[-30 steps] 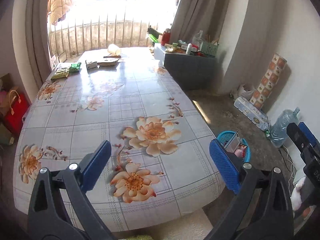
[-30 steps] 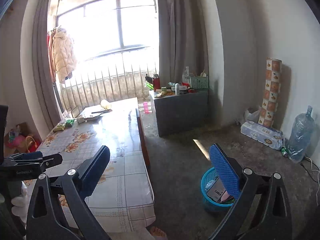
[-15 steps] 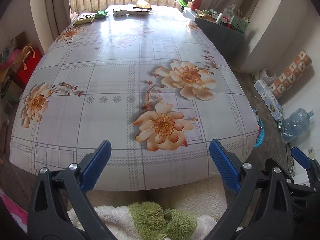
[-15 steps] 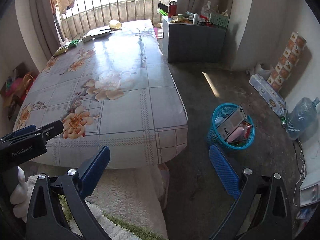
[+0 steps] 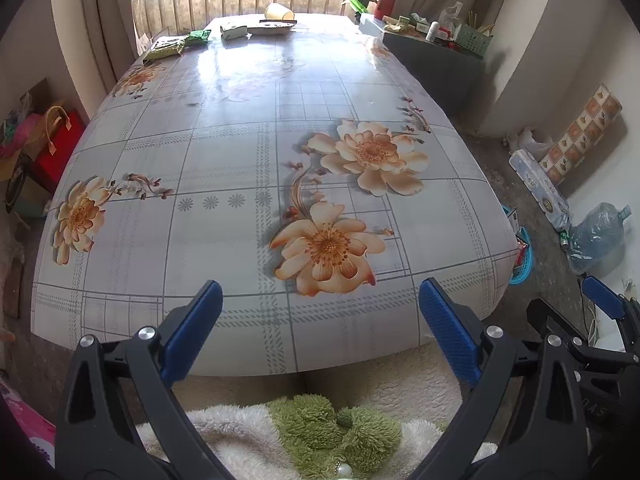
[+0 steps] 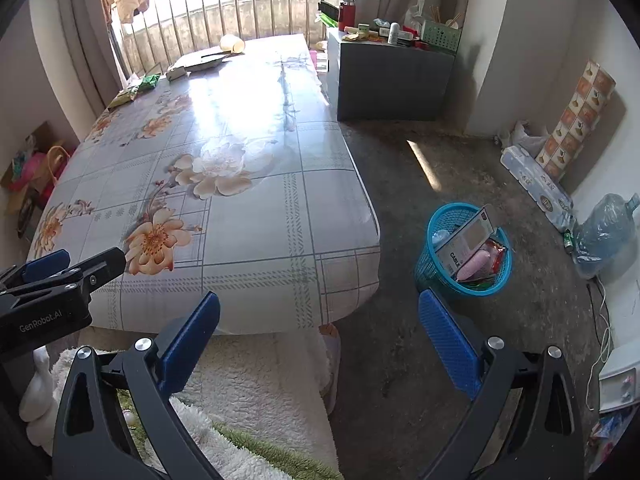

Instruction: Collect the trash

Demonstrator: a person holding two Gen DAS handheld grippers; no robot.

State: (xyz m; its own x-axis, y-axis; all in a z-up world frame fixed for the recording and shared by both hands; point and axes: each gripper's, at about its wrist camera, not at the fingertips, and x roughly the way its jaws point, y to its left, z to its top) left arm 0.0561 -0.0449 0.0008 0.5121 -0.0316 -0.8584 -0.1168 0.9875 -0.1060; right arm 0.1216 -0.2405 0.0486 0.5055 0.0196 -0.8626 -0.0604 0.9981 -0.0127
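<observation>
The table (image 5: 248, 152), under a floral cloth, filled most of the left wrist view. At its far end by the window lay the trash: green wrappers (image 5: 166, 47), a small box (image 5: 233, 31), a flat tray (image 5: 274, 29) and a tipped cup (image 5: 279, 11), all well away from both grippers. On the floor right of the table stood a blue basket (image 6: 434, 232) already holding a cable box (image 6: 466, 240) and pink packaging. A water jug (image 6: 604, 232) lay near the wall. The left gripper (image 5: 320, 332) hung over the table's near edge, jaws spread and holding nothing. The right gripper (image 6: 320, 340) hung beside it, jaws likewise spread and bare.
</observation>
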